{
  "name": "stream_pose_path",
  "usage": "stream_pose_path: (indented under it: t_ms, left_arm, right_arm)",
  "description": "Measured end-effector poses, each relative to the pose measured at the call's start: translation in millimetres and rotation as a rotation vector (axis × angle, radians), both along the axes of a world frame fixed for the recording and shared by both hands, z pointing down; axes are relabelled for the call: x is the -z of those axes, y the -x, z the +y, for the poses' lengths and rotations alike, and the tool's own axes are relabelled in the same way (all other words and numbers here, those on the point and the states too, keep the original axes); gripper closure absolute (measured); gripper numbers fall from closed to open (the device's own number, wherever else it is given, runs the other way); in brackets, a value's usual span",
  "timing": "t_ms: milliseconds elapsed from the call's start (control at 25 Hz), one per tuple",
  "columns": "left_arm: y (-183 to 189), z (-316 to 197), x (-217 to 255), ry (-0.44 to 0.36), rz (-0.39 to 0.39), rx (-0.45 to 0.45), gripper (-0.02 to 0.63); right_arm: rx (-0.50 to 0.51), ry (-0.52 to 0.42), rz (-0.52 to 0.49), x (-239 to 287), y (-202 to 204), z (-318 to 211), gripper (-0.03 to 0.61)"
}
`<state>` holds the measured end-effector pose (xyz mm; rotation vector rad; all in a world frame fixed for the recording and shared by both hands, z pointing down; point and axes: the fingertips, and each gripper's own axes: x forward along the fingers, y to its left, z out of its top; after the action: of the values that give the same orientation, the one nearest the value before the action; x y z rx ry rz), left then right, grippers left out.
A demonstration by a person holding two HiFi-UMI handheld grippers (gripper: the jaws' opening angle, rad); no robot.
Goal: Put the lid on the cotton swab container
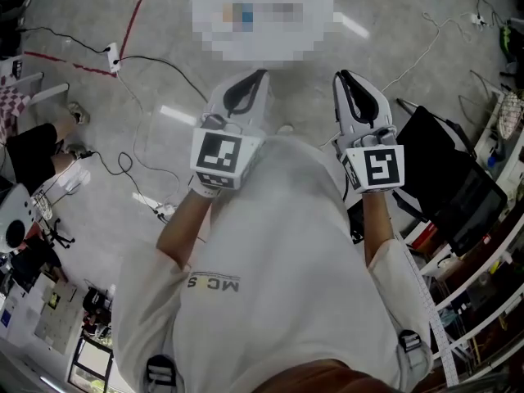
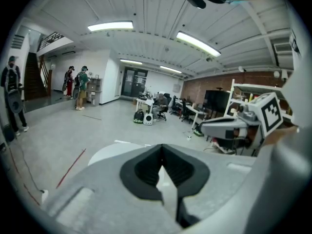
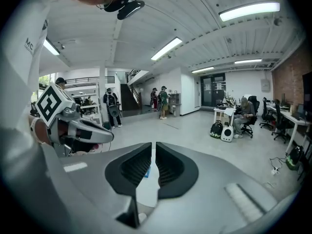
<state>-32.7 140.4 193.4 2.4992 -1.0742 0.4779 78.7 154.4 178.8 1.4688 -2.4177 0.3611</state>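
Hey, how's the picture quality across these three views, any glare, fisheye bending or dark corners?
Head view: even light, with lamp reflections glaring on the floor. Left gripper view: heavy fisheye bending, black corners, ceiling lamp bright. Right gripper view: the same bending and corners, strip lamp blown out white.

Grey concrete floor (image 2: 73,130), white slatted ceiling (image 2: 146,9), strip lights (image 2: 111,26), brick wall (image 2: 195,86), desks (image 3: 222,112), office chairs (image 3: 280,128).

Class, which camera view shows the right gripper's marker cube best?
The head view: the right gripper's marker cube faces the camera squarely, pattern whole. The left gripper view shows the cube small and tilted near the right edge. The right gripper view does not show it.
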Motion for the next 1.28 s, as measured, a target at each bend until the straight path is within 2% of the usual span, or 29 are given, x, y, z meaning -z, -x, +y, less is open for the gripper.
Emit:
stream_pose_path:
  t_ms: [200, 360, 520, 760, 1040, 1280]
  left_arm:
    - [8, -78, -5, 0.0, 0.009, -0.035, 0.614]
    - [13, -119, -18, 0.012, -0.003, -0.039, 0.614]
    - [2, -140, -36, 0.026, -0.022, -0.039, 0.614]
    - [-7, -154, -78, 0.015, -0.113, -0.052, 0.612]
    - [-20, -178, -135, 0.025, -0.074, -0.063, 0.611]
    - [-39, -187, -190, 0.012, -0.128, -0.166, 0.463]
  right_arm:
    - [-0.005, 0.0, 0.006, 3, 12, -82, 0.557]
    - [0.024, 0.016, 0.029, -7, 17, -129, 0.557]
    - [0.066, 0.013, 0.03, -15, 11, -163, 0.557]
    - [0.136, 0.032, 0.002, -42, 14, -194, 0.557]
    - [0.214, 0.046, 0.026, -88, 15, -224, 0.547]
    - [0.224, 0.069, 0.049, -114, 11, -241, 0.528]
